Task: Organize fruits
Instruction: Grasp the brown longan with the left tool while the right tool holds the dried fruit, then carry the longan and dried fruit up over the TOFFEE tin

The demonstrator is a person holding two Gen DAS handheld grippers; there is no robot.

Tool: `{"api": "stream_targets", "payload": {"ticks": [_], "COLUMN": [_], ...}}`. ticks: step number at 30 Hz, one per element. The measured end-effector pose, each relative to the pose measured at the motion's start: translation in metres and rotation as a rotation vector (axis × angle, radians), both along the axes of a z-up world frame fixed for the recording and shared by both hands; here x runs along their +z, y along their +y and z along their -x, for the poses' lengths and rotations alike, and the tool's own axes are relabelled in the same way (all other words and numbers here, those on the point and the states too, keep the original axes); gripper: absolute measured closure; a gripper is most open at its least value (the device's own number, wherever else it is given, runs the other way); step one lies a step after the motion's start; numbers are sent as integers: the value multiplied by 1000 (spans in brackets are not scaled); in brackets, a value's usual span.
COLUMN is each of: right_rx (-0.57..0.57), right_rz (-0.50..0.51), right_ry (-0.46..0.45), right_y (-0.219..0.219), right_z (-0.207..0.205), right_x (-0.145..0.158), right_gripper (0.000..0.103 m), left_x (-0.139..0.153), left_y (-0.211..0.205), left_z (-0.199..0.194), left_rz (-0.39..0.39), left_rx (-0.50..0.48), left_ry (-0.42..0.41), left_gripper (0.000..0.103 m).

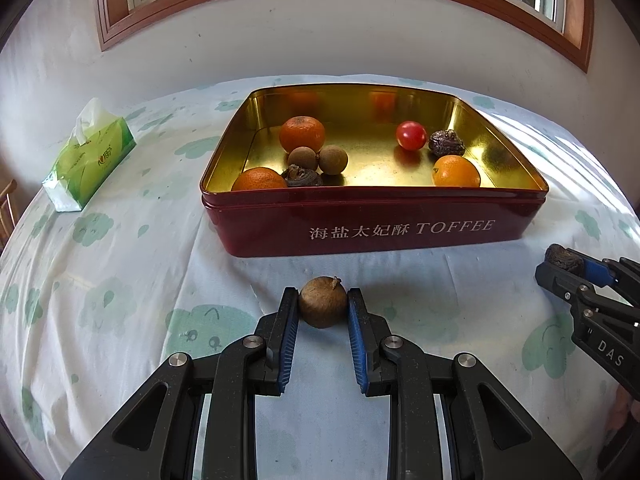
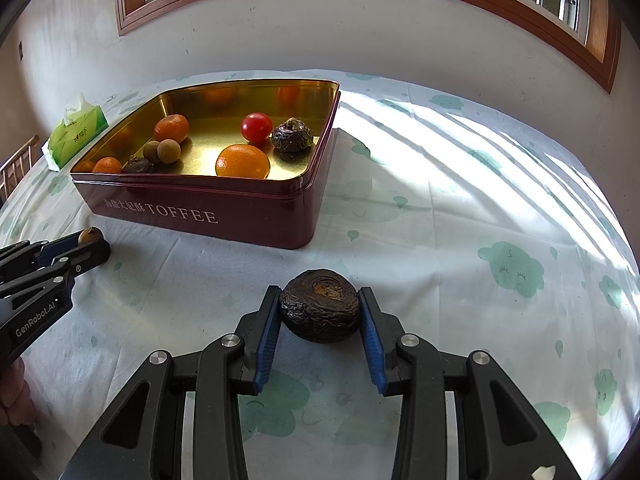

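Our left gripper is clamped on a small brown longan, its blue pads pressing either side of the fruit just above the cloth. Our right gripper is clamped the same way on a dark, wrinkled fruit, also low over the cloth, to the right of the left one. Just beyond both grippers sits an open red toffee tin with a gold inside. It already holds three oranges, two more longans, a cherry tomato and two more dark wrinkled fruits, scattered across its floor rather than grouped. Further left on the cloth lies a green tissue pack, and a white wall and a wood-framed window rise behind. We judge that both hands have finished picking up, and carrying to the tin comes next. That calls for lifting each fruit clear of the tin's front wall, moving forward over the gold floor, and opening only once low, since round fruit may roll.
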State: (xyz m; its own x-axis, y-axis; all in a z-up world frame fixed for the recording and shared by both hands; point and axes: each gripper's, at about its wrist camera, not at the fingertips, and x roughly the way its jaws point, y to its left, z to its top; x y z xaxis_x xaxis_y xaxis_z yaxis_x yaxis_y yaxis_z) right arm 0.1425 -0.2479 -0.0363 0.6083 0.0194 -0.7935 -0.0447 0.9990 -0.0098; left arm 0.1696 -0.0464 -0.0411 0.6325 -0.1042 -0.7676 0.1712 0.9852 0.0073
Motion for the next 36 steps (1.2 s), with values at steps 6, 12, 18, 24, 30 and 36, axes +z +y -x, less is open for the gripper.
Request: {"api": "stream_targets", "payload": {"ticks": [6, 12, 18, 24, 30, 36], "right_rx": [0, 0, 0, -2, -16, -20], "right_rz": [4, 4, 7, 8, 14, 19], "right_ry": [-1, -1, -2, -2, -27, -48], "right_y": [0, 0, 1, 0, -2, -3], "right_z": [0, 0, -1, -1, 0, 3], "right_x": [0, 0, 0, 0, 4, 7], "right_gripper": [68, 68, 69, 69, 69, 69], "left_x": [0, 0, 1, 7, 11, 14], "left_y": [1, 0, 3, 2, 3, 6], "left_z": [5, 8, 7, 13, 15, 18], "left_rz": [-9, -21, -29, -42, -38, -31], "left_rx": [10, 19, 38, 34, 42, 58], "left_ry": [-3, -7, -11, -57, -78, -98], "left_gripper": [78, 78, 78, 78, 78, 78]}}
